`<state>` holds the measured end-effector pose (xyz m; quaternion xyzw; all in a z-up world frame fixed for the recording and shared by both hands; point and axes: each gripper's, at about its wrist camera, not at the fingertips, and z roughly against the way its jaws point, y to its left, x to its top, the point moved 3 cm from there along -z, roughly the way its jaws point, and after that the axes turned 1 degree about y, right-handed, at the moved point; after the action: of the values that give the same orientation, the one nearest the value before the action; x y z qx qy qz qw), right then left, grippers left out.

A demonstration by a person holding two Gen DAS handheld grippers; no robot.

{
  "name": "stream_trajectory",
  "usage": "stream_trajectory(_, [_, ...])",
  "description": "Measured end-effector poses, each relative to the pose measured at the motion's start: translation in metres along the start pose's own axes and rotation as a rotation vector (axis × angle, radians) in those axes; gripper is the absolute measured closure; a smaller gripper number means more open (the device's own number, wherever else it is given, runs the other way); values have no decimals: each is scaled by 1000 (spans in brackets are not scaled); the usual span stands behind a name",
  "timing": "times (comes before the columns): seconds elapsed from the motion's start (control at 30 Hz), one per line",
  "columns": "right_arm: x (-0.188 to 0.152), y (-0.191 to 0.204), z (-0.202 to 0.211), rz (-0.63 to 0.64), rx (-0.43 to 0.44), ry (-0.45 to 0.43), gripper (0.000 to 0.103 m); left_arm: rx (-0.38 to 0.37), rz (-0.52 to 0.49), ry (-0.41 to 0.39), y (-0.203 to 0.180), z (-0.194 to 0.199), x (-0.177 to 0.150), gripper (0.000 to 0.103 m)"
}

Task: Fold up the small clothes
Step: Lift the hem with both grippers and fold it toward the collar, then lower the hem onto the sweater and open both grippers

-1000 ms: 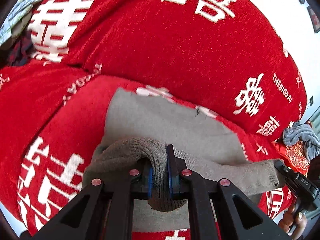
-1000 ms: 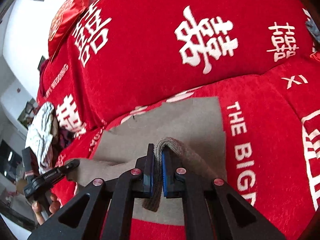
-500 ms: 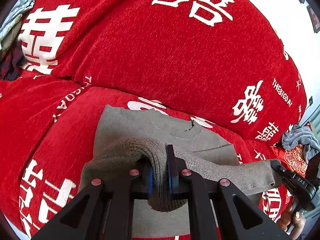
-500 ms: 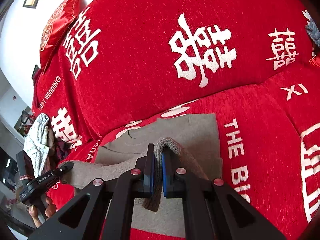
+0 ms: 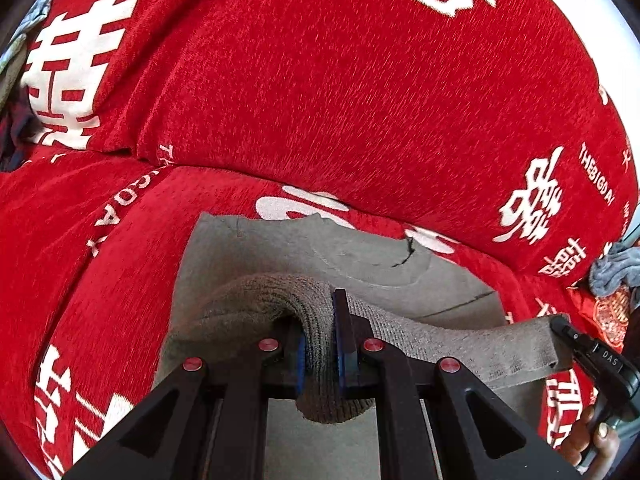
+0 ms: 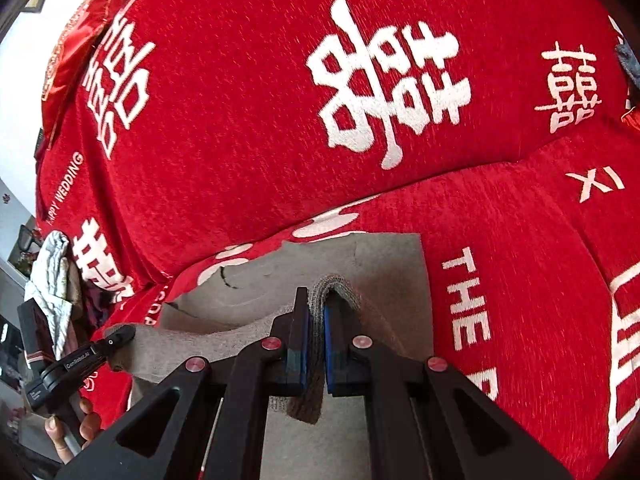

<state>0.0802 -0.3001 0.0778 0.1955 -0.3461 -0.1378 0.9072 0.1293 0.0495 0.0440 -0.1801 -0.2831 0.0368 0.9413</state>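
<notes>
Your left gripper [image 5: 320, 344] pinches the ribbed hem of the grey knit sweater [image 5: 360, 256], jaws pressed tight on the fabric. Your right gripper [image 6: 316, 340] clamps the same hem further along. The lifted edge stretches between both tools above the sweater's body, which lies flat on the seat of the red sofa cover with white characters [image 5: 360, 100].

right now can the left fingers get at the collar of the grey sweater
Probably not as things stand: the left gripper is shut on the grey sweater's ribbed hem, so it would have to let go first. Nothing covers the collar.
</notes>
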Motion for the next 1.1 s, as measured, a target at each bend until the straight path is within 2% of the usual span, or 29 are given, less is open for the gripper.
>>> stream_trajectory(0.37, [4,-16,-48,-12,-61,62,97,60,-39,52,7,-49,0,91])
stream_trajectory(0.87, [-1,-29,-83,-27,-117,122,96,58,-11,118,22,-84,-4,90])
stream_trajectory(0.97, [0,-30,-88,-33,-106,147,94,52,-3,127,22,-85,-4,90])
stream_trajectory(1.03, [1,-28,-85,-32,-95,145,90,22,17,144,24,-84,-2,78])
stream_trajectory(1.07, [2,-25,-81,-26,-91,139,88,-17,37,149,26,-83,-2,54])
stream_trajectory(1.1, [3,-24,-79,-23,-91,135,82,-51,59,141,28,-80,-1,24])
